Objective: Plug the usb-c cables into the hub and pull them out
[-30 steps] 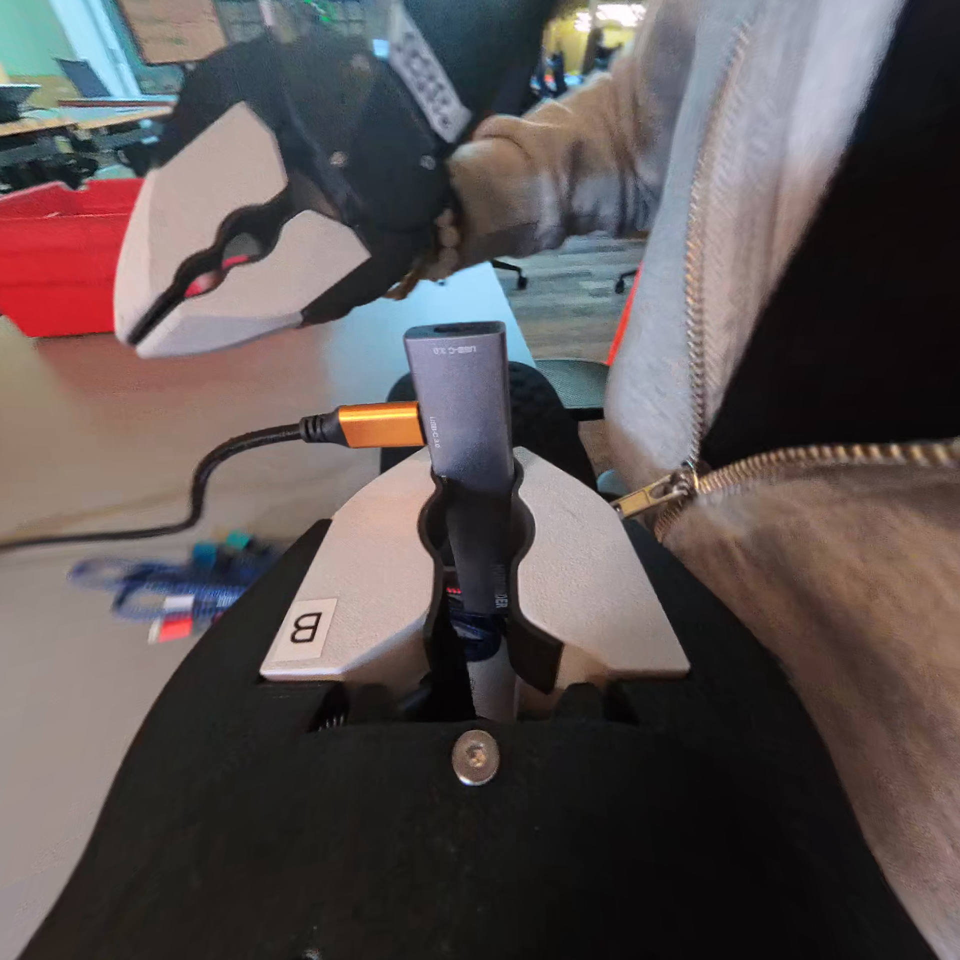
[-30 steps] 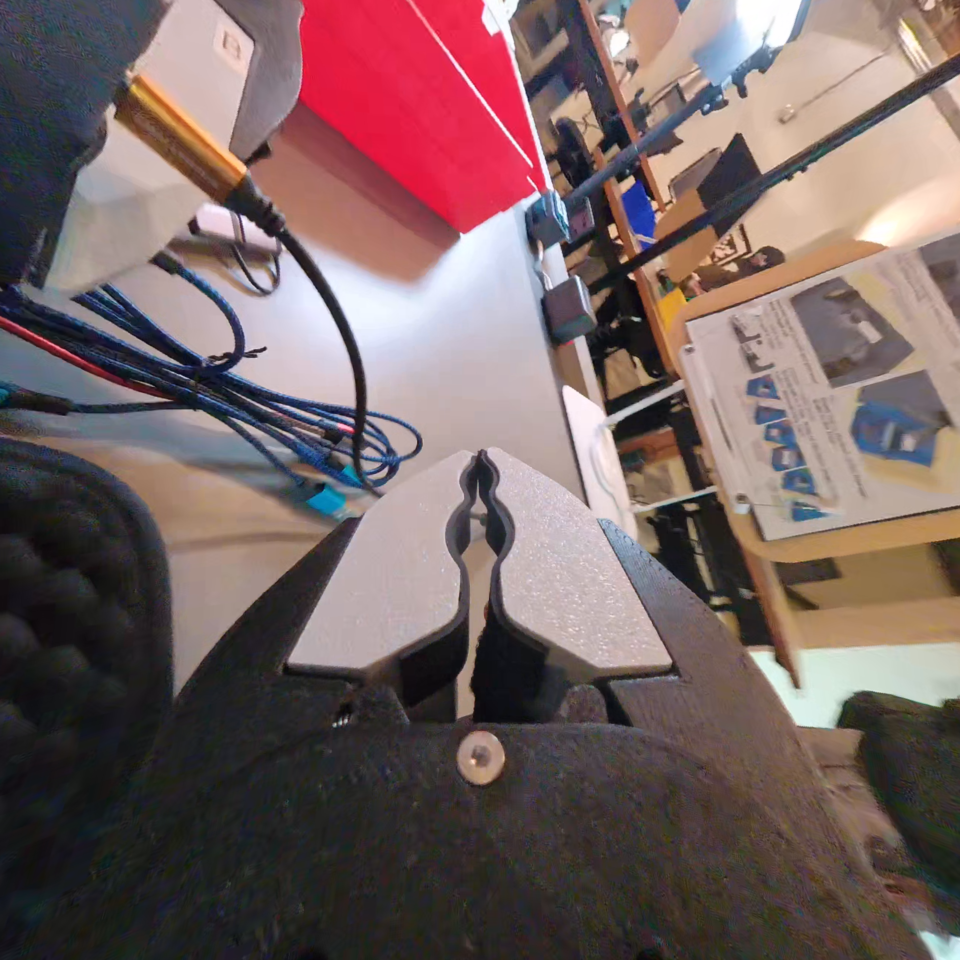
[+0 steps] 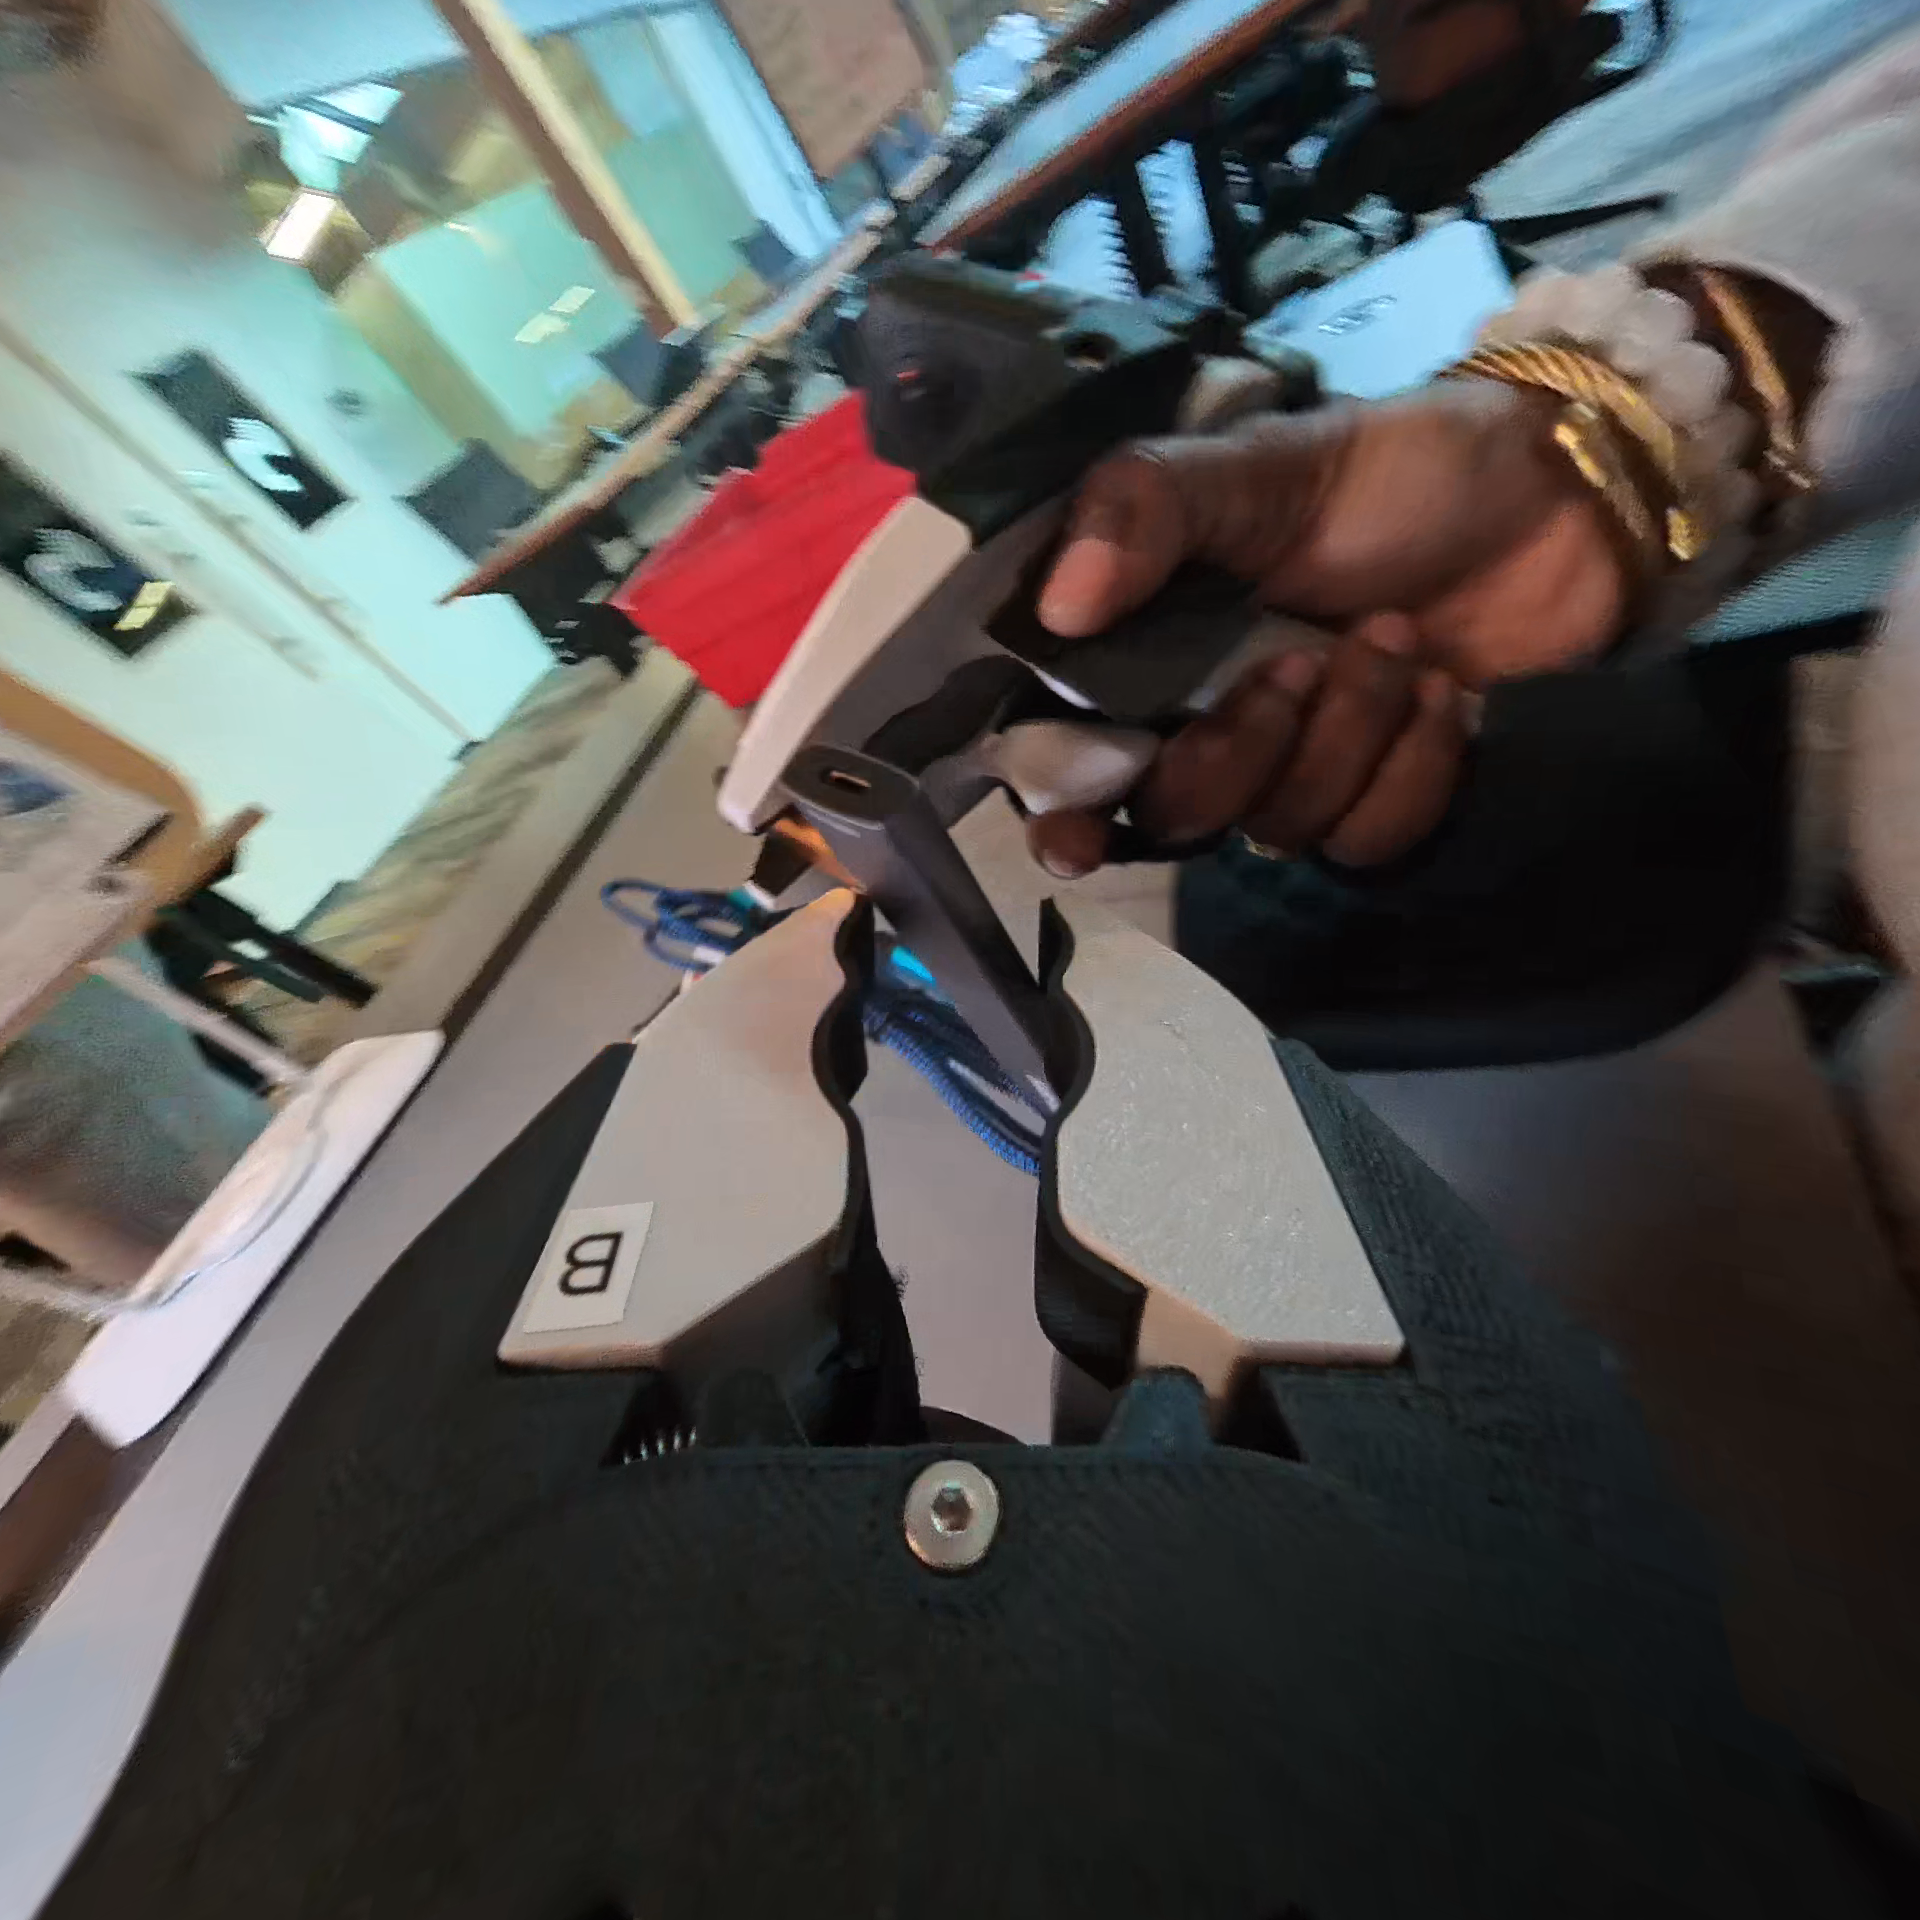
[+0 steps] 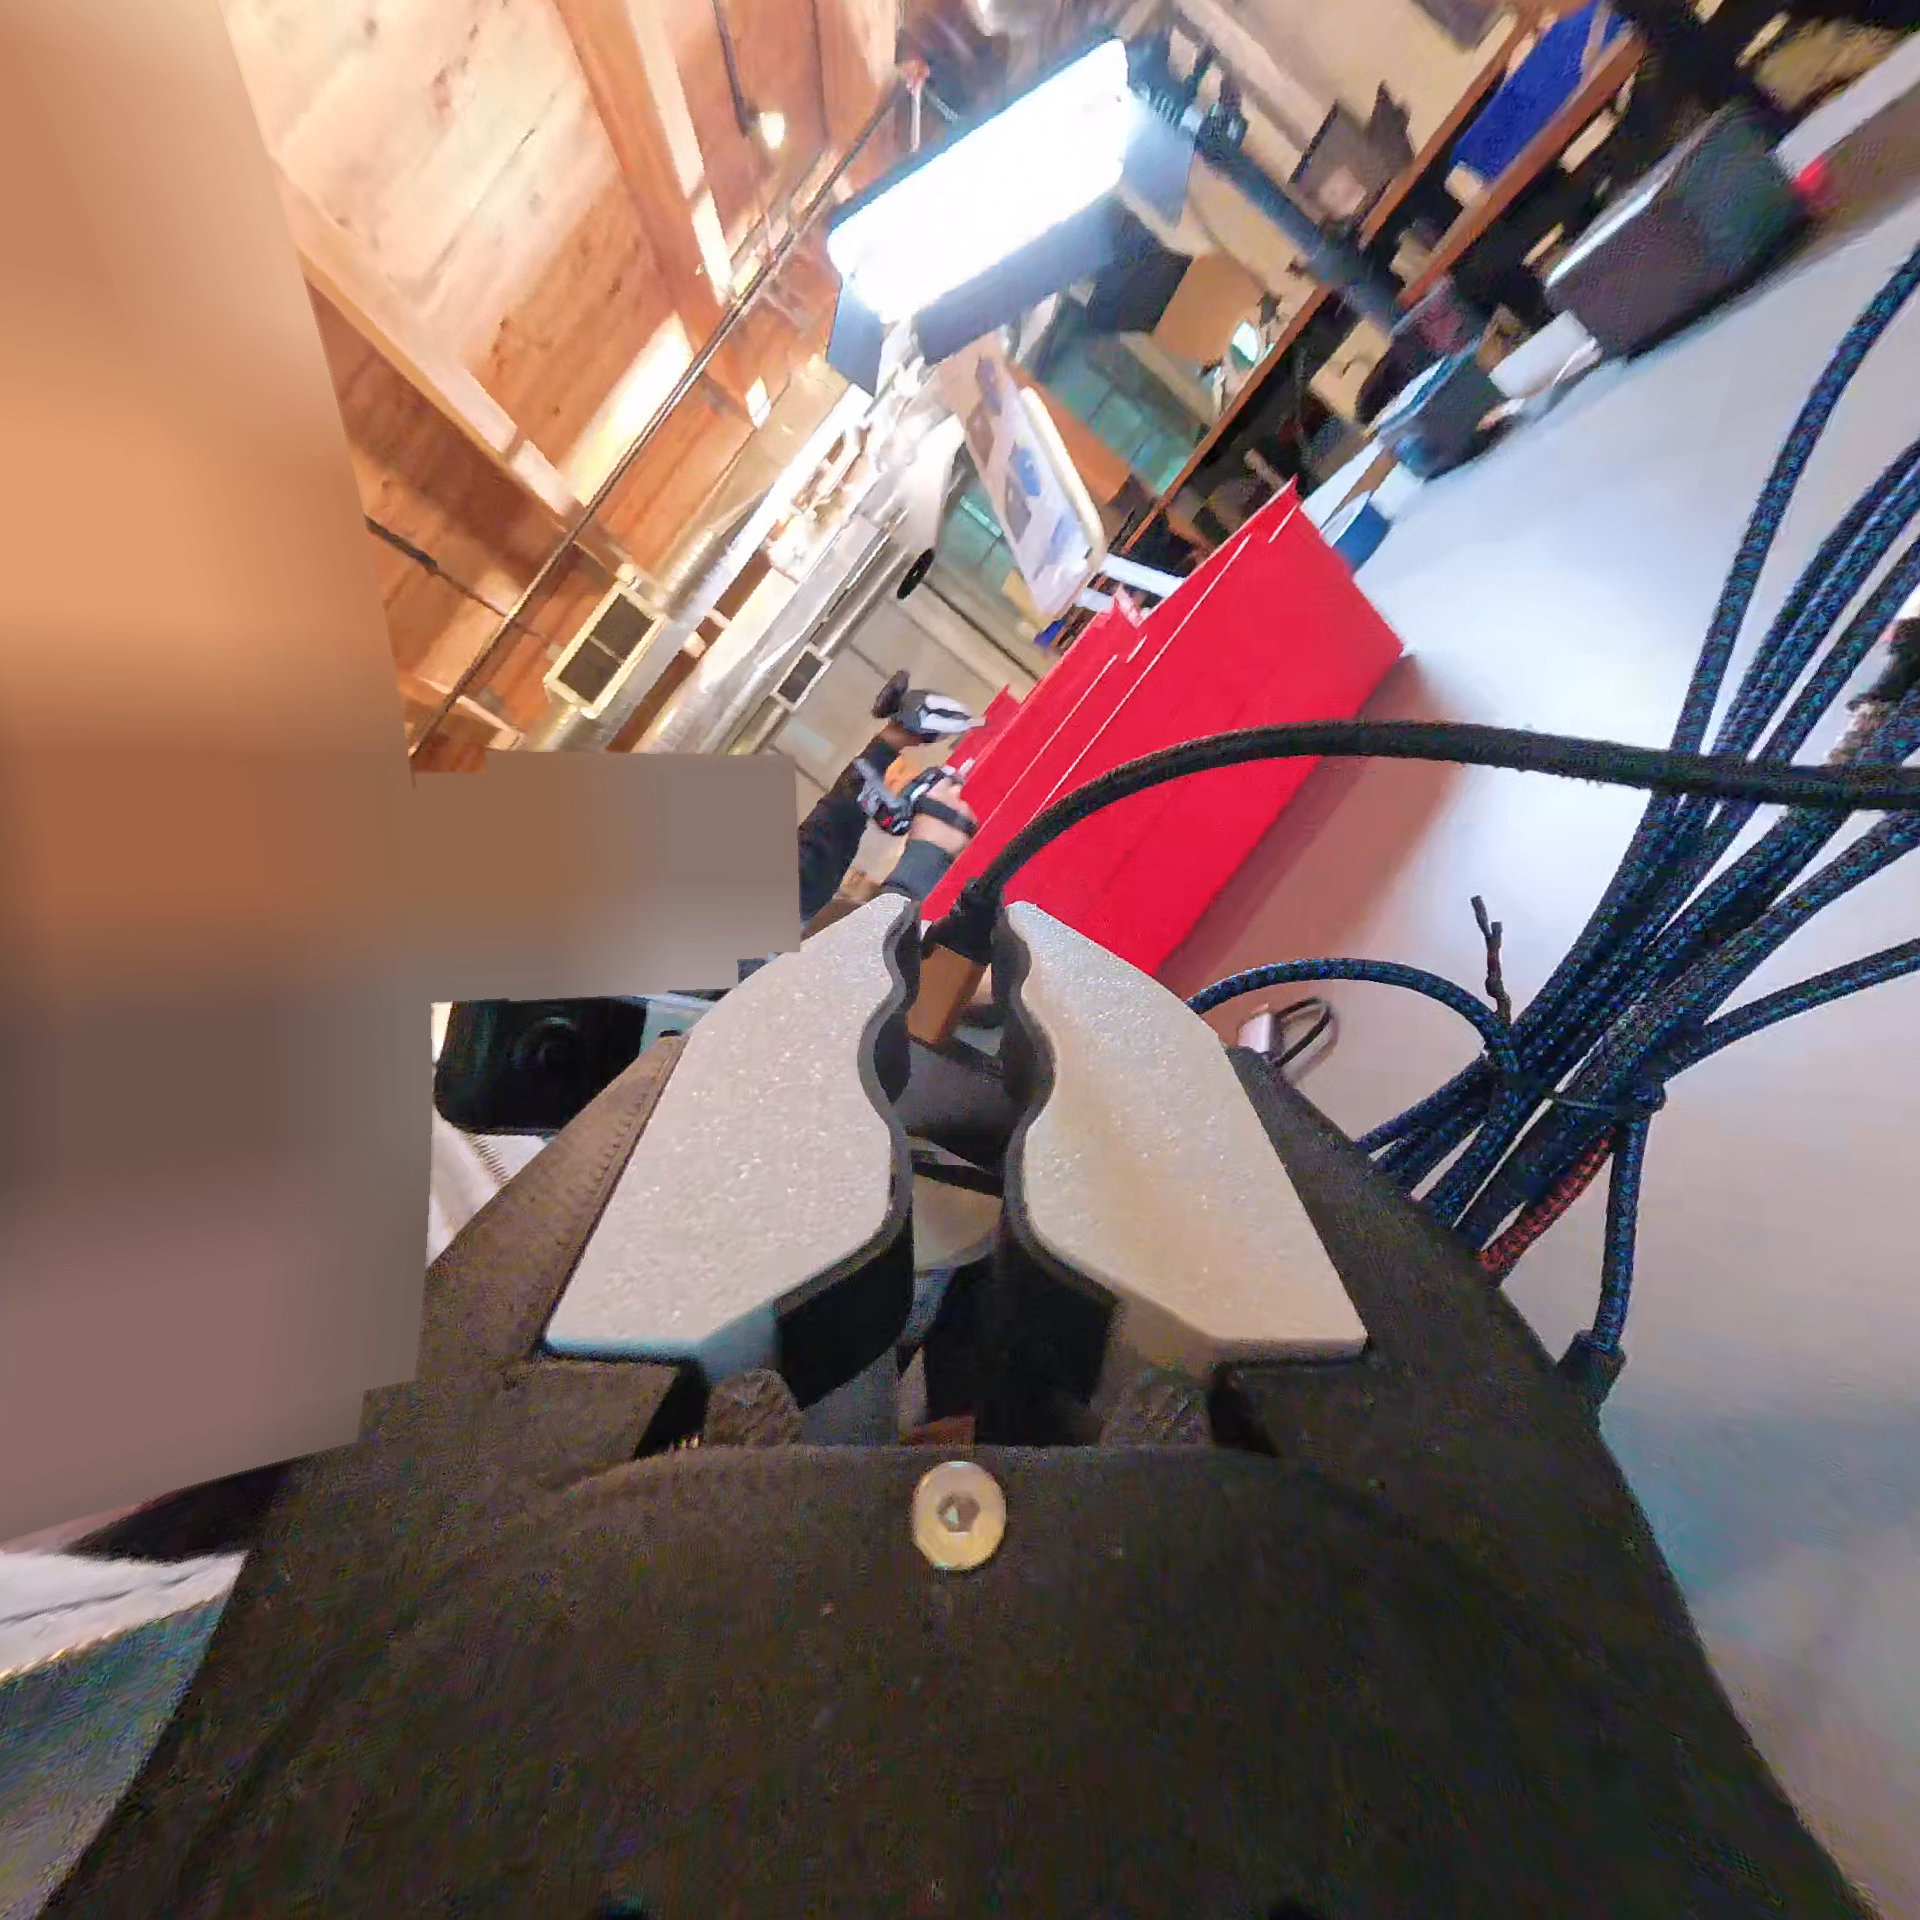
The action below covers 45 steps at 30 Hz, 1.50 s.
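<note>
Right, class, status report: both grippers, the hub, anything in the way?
Left gripper open, hub tilted between its fingers. Right gripper shut on orange plug. Blue cables bundled on table beside, not blocking.

Blue braided cables (image 4: 1714,935) crowd the table (image 4: 1558,644) beside the grippers. Red bin (image 4: 1195,748) blocks the far side; bare table between
</note>
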Tool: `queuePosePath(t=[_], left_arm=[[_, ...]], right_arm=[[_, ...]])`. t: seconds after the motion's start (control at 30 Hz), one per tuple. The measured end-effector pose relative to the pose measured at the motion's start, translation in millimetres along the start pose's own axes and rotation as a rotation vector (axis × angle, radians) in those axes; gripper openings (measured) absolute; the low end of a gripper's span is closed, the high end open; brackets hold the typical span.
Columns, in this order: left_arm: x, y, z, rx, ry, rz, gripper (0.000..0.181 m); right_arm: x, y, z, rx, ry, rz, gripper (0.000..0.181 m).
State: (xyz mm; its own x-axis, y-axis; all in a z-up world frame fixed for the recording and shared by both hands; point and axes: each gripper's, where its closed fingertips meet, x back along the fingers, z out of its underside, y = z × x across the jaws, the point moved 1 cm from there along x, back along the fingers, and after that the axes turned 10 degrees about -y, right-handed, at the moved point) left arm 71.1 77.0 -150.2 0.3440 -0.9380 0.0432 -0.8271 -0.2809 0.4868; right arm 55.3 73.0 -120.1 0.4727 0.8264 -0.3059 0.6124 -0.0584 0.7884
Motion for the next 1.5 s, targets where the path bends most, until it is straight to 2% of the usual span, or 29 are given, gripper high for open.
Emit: queuePosePath(t=[0.03,0.13,0.23,0.3,0.37,0.47,0.57,0.63,0.67,0.73,0.9,1.0,1.1,1.27,1.3,1.37,1.4,1.43,1.5], left_arm=[[2,8,-3,0.007,-0.014,-0.056,0.032],[12,30,-11,0.061,-0.060,-0.204,0.037],[12,32,-12,0.120,-0.044,-0.280,0.039],[11,33,-10,0.138,-0.013,-0.357,0.036],[15,37,-4,0.147,0.020,-0.443,0.021],[16,33,-3,0.157,0.017,-0.455,0.020],[17,29,-4,0.221,-0.009,-0.456,0.017],[16,28,-2,0.194,-0.004,-0.455,0.017],[16,27,-3,0.171,-0.002,-0.451,0.017],[15,25,-4,0.108,0.018,-0.459,0.017],[15,24,-7,-0.047,0.068,-0.486,0.012],[17,25,-5,-0.250,0.163,-0.518,0.009],[20,19,4,-0.200,0.204,-0.514,0.010],[25,21,3,-0.153,0.220,-0.593,0.007],[27,20,3,-0.141,0.216,-0.599,0.004],[31,3,6,-0.091,0.206,-0.558,0.000],[35,2,11,-0.057,0.224,-0.557,0.000],[39,11,10,-0.044,0.218,-0.585,0.000],[38,31,10,-0.035,0.193,-0.596,0.000]], right_arm=[[-3,-2,-7,0.040,-0.037,0.017,0.012],[-12,-6,-20,0.104,-0.110,0.040,0.012],[-21,-8,-18,0.149,-0.139,0.057,0.012],[-24,-8,-16,0.170,-0.165,0.065,0.012],[-23,-8,-13,0.175,-0.192,0.073,0.012],[-22,-7,-10,0.193,-0.228,0.079,0.012],[-20,-7,-7,0.145,-0.223,0.076,0.012],[-19,-7,-4,0.105,-0.207,0.089,0.013],[-19,-7,0,0.089,-0.180,0.096,0.019],[-20,-5,9,0.072,-0.138,0.116,0.015],[-14,0,5,0.203,-0.175,0.150,0.013],[-15,-2,7,0.114,-0.180,0.125,0.011],[-14,-10,13,0.060,-0.162,0.135,0.010],[-20,-14,8,-0.019,-0.176,0.114,0.013],[-18,-18,1,-0.039,-0.204,0.127,0.011],[9,-38,-58,-0.056,-0.474,0.193,0.011],[16,-43,-68,0.023,-0.442,0.222,0.011],[14,-46,-58,0.077,-0.325,0.243,0.012],[9,-39,-42,0.022,-0.248,0.215,0.012]])
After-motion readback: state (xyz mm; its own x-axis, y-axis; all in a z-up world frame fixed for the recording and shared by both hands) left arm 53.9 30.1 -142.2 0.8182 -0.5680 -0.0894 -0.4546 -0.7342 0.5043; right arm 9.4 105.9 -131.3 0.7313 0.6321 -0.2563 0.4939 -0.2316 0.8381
